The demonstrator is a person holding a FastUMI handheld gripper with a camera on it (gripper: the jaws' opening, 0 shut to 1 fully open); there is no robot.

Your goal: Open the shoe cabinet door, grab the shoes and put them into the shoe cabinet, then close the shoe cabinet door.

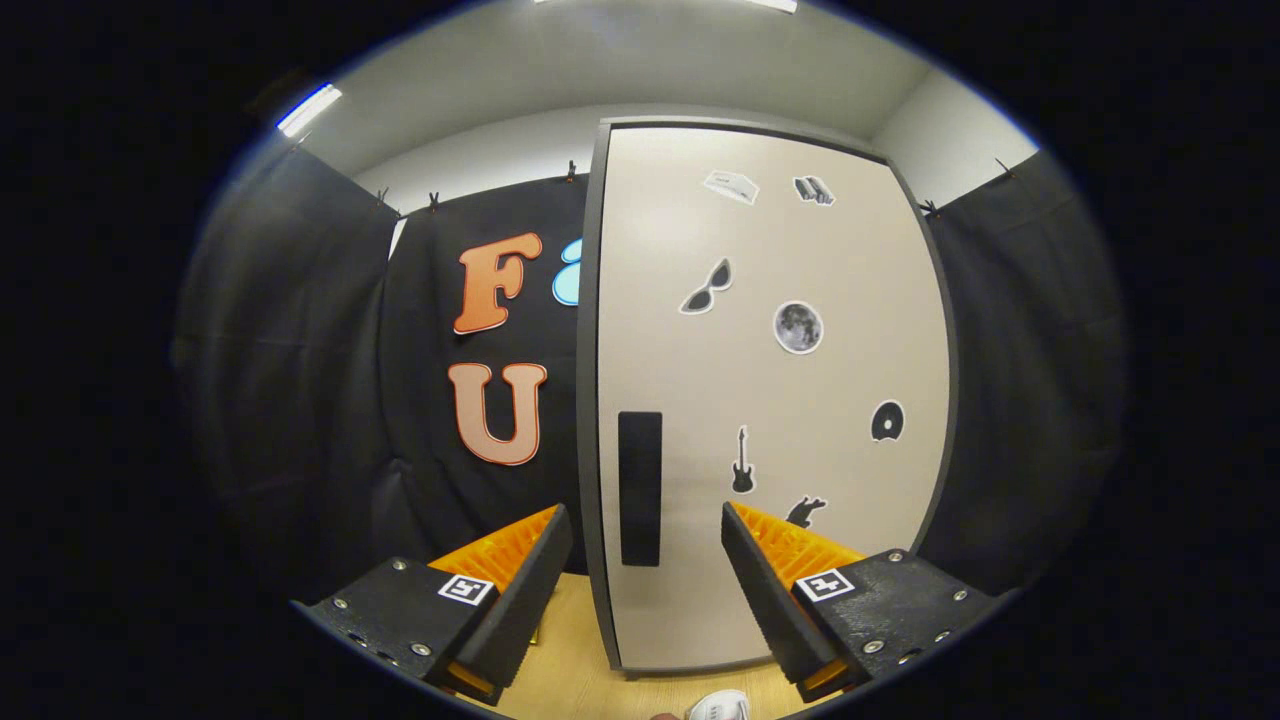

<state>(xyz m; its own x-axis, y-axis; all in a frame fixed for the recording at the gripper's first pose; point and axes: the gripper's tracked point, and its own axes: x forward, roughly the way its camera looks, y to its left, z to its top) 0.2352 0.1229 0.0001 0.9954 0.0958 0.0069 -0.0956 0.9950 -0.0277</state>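
The jaws stand wide apart with nothing between them; the gripper [645, 530] faces the shoe cabinet door [770, 400], which is shut. The door's dark vertical handle [640, 488] lies just beyond the gap, near the door's left edge. Stickers [798, 327] dot the pale panel. On the wooden floor [570, 650] near the right finger, a white object [720, 707], probably a shoe, peeks in.

The camera rides on the tool [647, 520], low and near, facing the closed shoe cabinet door [770, 400] straight on.
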